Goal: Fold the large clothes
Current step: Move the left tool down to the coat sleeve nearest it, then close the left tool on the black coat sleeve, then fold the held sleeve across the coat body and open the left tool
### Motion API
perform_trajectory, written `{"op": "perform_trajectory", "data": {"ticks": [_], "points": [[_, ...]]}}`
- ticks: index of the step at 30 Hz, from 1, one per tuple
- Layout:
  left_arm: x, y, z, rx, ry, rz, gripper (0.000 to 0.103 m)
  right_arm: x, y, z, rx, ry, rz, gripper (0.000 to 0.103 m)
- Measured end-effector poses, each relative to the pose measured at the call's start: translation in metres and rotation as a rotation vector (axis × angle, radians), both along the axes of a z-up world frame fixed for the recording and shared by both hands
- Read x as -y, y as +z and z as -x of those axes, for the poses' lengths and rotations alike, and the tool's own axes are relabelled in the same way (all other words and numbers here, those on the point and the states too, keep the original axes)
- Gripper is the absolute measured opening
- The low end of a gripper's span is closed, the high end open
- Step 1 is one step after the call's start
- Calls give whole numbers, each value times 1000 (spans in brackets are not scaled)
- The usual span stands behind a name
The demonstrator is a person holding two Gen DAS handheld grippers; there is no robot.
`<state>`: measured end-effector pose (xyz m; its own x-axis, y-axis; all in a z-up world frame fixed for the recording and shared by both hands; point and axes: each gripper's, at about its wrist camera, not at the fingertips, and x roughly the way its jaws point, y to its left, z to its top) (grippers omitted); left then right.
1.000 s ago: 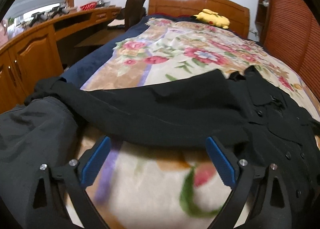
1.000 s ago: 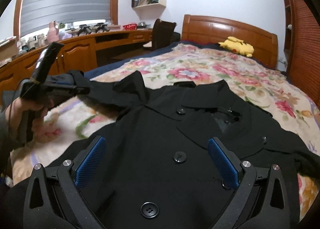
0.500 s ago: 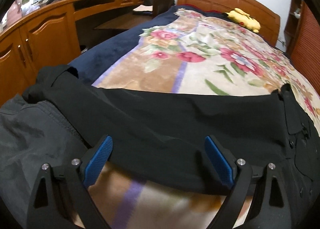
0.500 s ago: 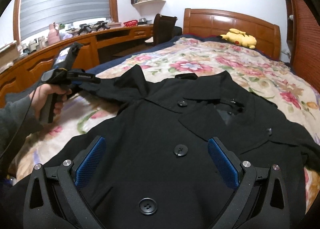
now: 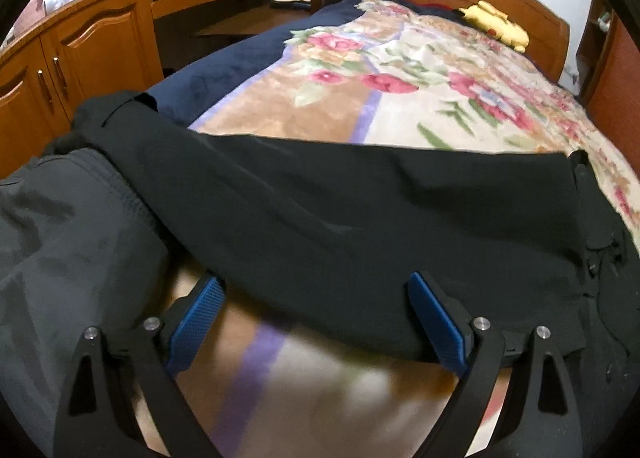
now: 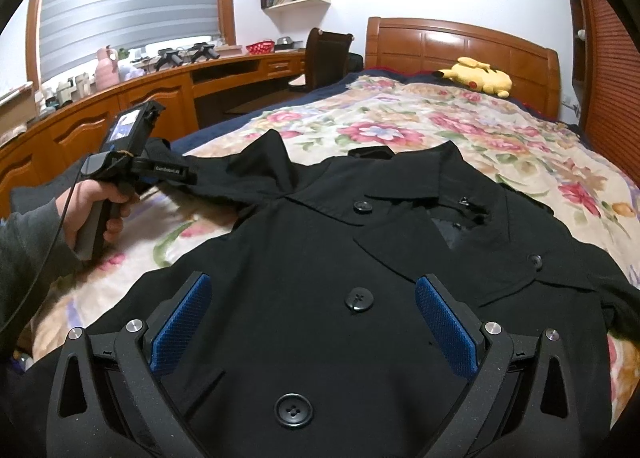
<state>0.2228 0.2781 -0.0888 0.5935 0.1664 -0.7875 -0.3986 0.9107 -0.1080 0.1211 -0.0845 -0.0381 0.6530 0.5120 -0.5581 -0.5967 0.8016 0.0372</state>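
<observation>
A black buttoned coat (image 6: 360, 258) lies spread face up on the floral blanket (image 6: 400, 126). Its left sleeve (image 5: 360, 218) stretches across the bed toward the edge. My left gripper (image 5: 314, 282) points down at that sleeve, whose lower edge lies between the blue pads (image 5: 436, 322). The jaws are closing but stand wide, not pressing the cloth. In the right wrist view a hand (image 6: 92, 202) holds the left gripper (image 6: 188, 176) at the sleeve (image 6: 240, 178). My right gripper (image 6: 312, 280) hovers open over the coat's front buttons, holding nothing.
A person's grey sleeve (image 5: 60, 258) fills the lower left. A wooden desk with cabinets (image 6: 160, 98) and a chair (image 6: 324, 54) line the left side. A yellow plush toy (image 6: 476, 76) lies by the headboard (image 6: 460, 42). Slatted wooden doors (image 6: 612, 78) stand on the right.
My left gripper has moved forward and down onto the sleeve, which now lies between its jaws; the jaws have narrowed a little. The right gripper has stayed put.
</observation>
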Motion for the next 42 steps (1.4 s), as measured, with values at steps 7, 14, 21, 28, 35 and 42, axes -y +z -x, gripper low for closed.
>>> {"op": "perform_trajectory", "data": {"ticks": [7, 14, 21, 28, 35, 42], "points": [[-15, 3, -7, 23, 25, 78, 29, 1, 0, 1, 0, 0, 2, 103], [20, 36, 1, 103, -74, 10, 2, 2, 1, 2, 25, -4, 13, 103], [104, 96, 27, 221, -269, -67, 1, 17, 13, 1, 23, -12, -29, 103], [179, 122, 56, 266, -431, -69, 1, 43, 27, 0, 71, -87, -32, 103], [232, 116, 90, 239, -507, -128, 1, 58, 27, -4, 82, -127, -26, 103], [237, 91, 129, 181, -523, -142, 7, 53, 20, -4, 81, -123, 7, 103]]}}
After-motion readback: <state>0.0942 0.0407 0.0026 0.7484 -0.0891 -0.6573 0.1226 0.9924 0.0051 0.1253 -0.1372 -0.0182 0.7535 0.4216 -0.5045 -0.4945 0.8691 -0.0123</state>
